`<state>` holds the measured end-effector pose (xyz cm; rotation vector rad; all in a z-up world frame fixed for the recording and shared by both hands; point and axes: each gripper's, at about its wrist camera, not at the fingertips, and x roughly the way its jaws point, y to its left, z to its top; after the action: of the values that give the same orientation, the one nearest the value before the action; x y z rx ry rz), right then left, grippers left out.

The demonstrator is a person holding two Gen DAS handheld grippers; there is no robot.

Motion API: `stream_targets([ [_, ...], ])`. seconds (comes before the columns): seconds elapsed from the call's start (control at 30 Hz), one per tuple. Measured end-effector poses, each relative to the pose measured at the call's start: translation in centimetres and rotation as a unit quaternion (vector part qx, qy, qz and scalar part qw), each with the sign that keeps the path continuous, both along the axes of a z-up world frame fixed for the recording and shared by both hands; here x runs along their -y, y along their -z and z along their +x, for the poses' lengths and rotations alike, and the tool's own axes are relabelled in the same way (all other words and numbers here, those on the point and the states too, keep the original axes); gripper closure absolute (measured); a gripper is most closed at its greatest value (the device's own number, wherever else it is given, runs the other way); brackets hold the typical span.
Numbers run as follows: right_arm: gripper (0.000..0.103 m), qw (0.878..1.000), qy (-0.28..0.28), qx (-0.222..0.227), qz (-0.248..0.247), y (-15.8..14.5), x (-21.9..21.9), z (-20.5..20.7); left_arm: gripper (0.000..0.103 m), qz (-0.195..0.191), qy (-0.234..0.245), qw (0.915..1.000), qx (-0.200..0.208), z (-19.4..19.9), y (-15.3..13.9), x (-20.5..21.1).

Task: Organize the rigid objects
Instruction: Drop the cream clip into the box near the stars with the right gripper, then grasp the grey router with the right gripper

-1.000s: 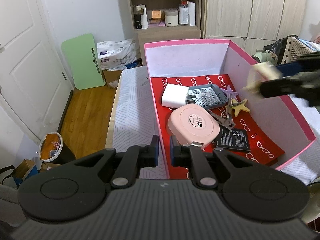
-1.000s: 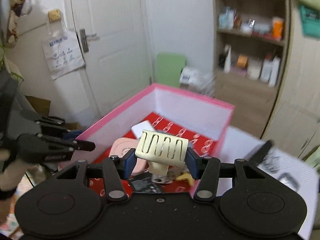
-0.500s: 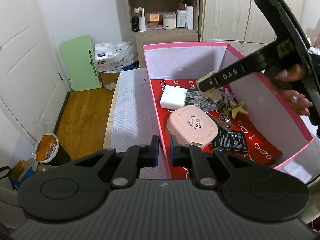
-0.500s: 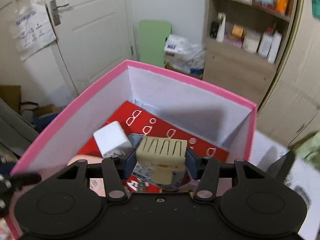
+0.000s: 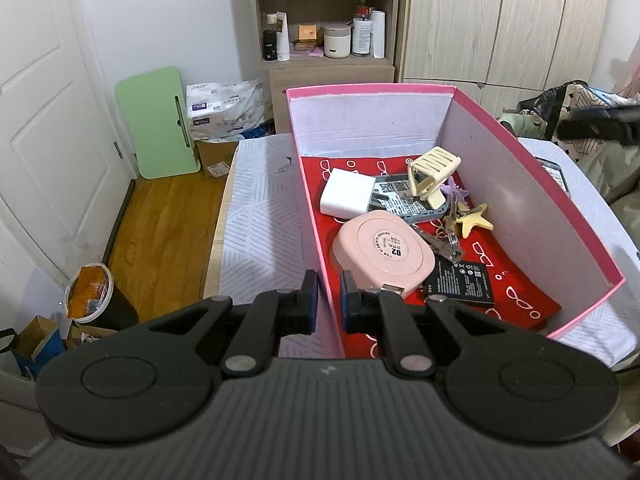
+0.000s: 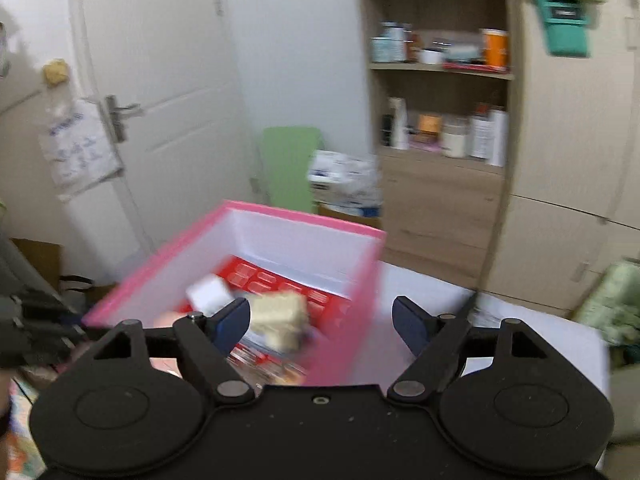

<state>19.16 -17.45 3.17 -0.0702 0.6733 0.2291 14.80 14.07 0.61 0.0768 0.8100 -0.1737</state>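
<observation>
Left gripper [image 5: 325, 306]: jaws together on the near-left wall of the pink box [image 5: 532, 176], apparently to steady it during loading. Right gripper [image 6: 322, 322]: jaws apart, just opened, nothing between them; seen from the left wrist only as a dark blur at the right edge.

Cream hair claw clip [image 5: 430, 174]: released inside the box, tilted on top of the grey labelled device [image 5: 404, 200], beside the white charger block [image 5: 347, 194]. Probably resting where dropped rather than laid flat. Pink round case [image 5: 384, 252], black battery [image 5: 460, 284], keys [image 5: 440, 240], yellow star-shaped clip [image 5: 474, 220] and a small purple piece [image 5: 454, 190] also on the red patterned liner [image 5: 520, 292], gathered loosely, consistent with collecting rigid items in one container.

Box on a bed with a white patterned cover [image 5: 260, 216]. Right wrist view motion-blurred: clip a pale smear, other contents unreadable. Near end of box floor hidden behind the left gripper body. Thin dark object beyond the right wall cut off, not identifiable.
</observation>
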Motion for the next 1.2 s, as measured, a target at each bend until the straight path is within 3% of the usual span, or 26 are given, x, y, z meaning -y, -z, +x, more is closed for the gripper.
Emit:
stream_targets([
  [0.3, 0.019, 0.992, 0.125, -0.032, 0.008, 5.5, 8.5, -1.7, 0.093, -0.002, -0.005, 0.9999, -0.009, 0.4, -0.1, 0.1],
  [0.47, 0.018, 0.985, 0.17, -0.029, -0.005, 9.1, 9.9, -0.8, 0.093, -0.004, -0.007, 0.9999, -0.007, 0.4, -0.1, 0.0],
  [0.73, 0.013, 0.982, 0.188, -0.025, 0.013, 11.9, 10.7, 2.8, 0.093, 0.0, -0.005, 1.0, -0.002, 0.1, 0.0, 0.3],
  [0.9, 0.011, 0.982, 0.185, 0.0, -0.037, 13.0, 9.5, 4.7, 0.093, 0.001, -0.01, 0.9999, -0.001, 0.0, 0.0, 0.4],
  [1.1, 0.033, 0.984, 0.177, -0.002, -0.013, 12.1, 10.3, 2.9, 0.093, -0.004, -0.01, 0.9999, -0.001, -0.1, 0.0, 0.2],
  [1.2, 0.035, 0.987, 0.158, -0.014, 0.012, 11.8, 10.8, 1.7, 0.093, -0.007, -0.009, 0.9999, -0.001, -0.1, -0.1, 0.0],
])
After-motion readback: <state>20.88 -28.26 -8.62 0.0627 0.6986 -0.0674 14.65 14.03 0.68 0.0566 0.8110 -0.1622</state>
